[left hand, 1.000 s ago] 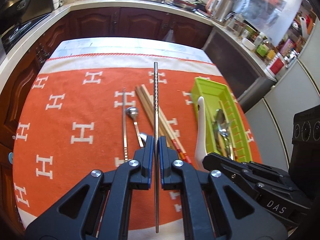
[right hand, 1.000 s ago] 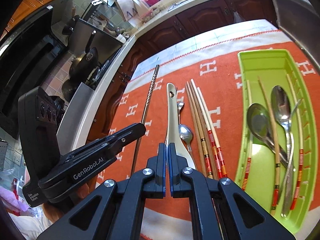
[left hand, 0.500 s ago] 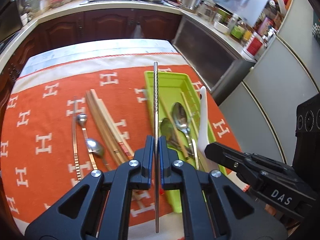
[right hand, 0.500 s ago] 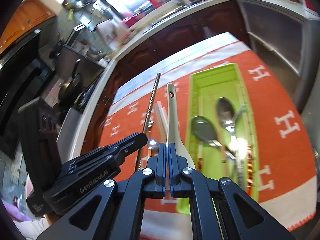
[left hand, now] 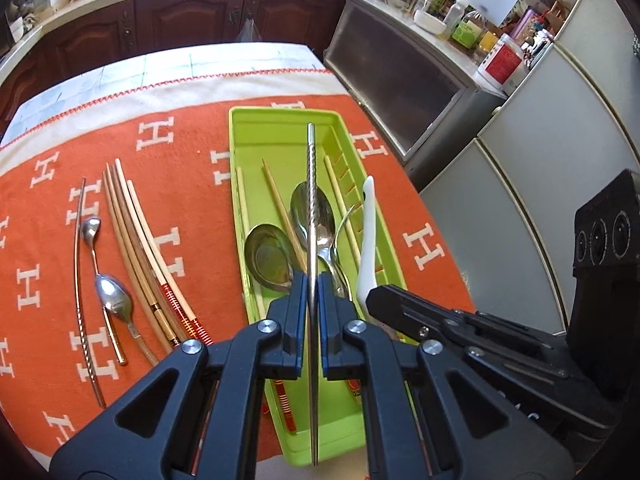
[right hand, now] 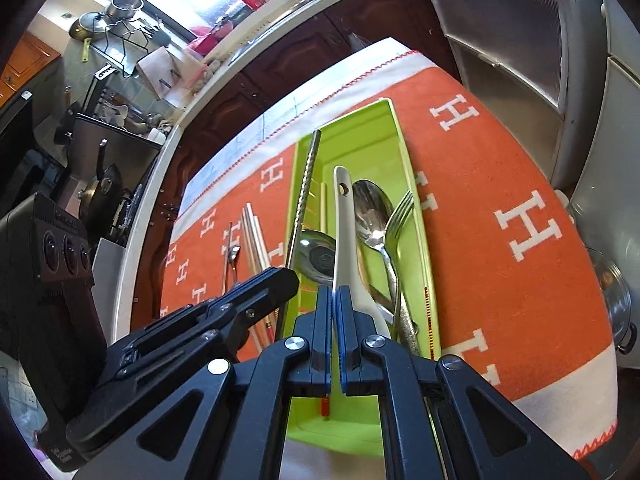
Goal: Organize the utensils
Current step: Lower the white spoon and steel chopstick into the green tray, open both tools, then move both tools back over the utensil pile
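Kitchen counters and dark wooden cabinets are seen behind a table covered with an orange cloth [left hand: 192, 148] printed with white letters. From the left wrist view, the left gripper [left hand: 311, 280] is seen clamped on a metal chopstick [left hand: 311, 184], which is held above a green tray [left hand: 256, 128] lying toward the cloth's right edge. Spoons, a fork and wooden chopsticks are seen lying inside the tray. On the cloth left of the tray, a bundle of wooden chopsticks [left hand: 136, 240], a small spoon [left hand: 114, 300] and a second metal chopstick [left hand: 78, 280] are laid side by side.

From the right wrist view, the right gripper [right hand: 335, 292] is seen closed on a white ceramic spoon [right hand: 343, 224], which is held over the same tray [right hand: 394, 128], with its handle end pointing toward the tray's far end. The left gripper's chopstick [right hand: 308, 176] is seen just beside it, above the tray's left wall.
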`<action>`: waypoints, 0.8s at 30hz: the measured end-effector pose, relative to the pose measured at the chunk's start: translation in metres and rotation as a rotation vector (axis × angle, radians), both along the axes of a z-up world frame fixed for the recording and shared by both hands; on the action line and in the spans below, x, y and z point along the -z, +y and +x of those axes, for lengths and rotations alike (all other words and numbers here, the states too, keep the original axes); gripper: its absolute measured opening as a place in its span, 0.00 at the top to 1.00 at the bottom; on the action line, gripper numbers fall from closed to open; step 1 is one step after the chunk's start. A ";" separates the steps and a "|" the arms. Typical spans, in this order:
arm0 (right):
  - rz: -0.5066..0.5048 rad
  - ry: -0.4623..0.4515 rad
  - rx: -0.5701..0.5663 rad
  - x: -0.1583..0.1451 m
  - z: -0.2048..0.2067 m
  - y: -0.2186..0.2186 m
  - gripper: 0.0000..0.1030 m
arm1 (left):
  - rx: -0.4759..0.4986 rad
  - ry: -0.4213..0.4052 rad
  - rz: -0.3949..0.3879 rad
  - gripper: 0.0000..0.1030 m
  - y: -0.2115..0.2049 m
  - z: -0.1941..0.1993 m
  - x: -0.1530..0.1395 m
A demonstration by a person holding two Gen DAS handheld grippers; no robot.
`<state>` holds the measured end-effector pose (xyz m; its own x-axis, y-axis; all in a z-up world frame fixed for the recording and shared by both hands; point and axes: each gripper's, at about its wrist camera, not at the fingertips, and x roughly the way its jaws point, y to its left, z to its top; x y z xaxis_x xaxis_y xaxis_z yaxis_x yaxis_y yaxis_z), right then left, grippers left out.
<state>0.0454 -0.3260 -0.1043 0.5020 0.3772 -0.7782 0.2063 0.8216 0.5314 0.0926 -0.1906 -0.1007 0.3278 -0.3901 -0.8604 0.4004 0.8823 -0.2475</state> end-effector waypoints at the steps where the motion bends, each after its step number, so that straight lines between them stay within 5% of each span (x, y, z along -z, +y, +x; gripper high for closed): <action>1: -0.004 0.006 0.004 0.003 0.003 0.001 0.98 | 0.000 0.001 0.004 0.97 0.000 0.002 0.003; 9: -0.017 0.063 0.044 0.032 0.026 -0.005 0.96 | 0.015 0.003 0.030 0.97 0.005 0.006 0.012; 12: -0.024 0.073 0.058 0.040 0.031 -0.007 0.83 | 0.015 -0.001 0.038 0.97 0.011 0.004 0.009; 14: -0.042 0.061 0.069 0.039 0.032 -0.006 0.62 | 0.010 -0.004 0.045 0.96 0.016 0.003 0.006; 19: -0.107 0.016 0.057 0.025 0.032 0.003 0.61 | -0.011 -0.042 0.084 0.96 0.033 -0.003 -0.002; 24: -0.150 -0.024 0.019 0.007 0.027 0.022 0.61 | -0.041 -0.089 0.116 0.80 0.060 -0.012 -0.014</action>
<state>0.0721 -0.3041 -0.1112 0.5266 0.2483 -0.8130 0.2111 0.8882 0.4080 0.0809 -0.1310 -0.0864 0.4189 -0.2745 -0.8656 0.3792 0.9190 -0.1079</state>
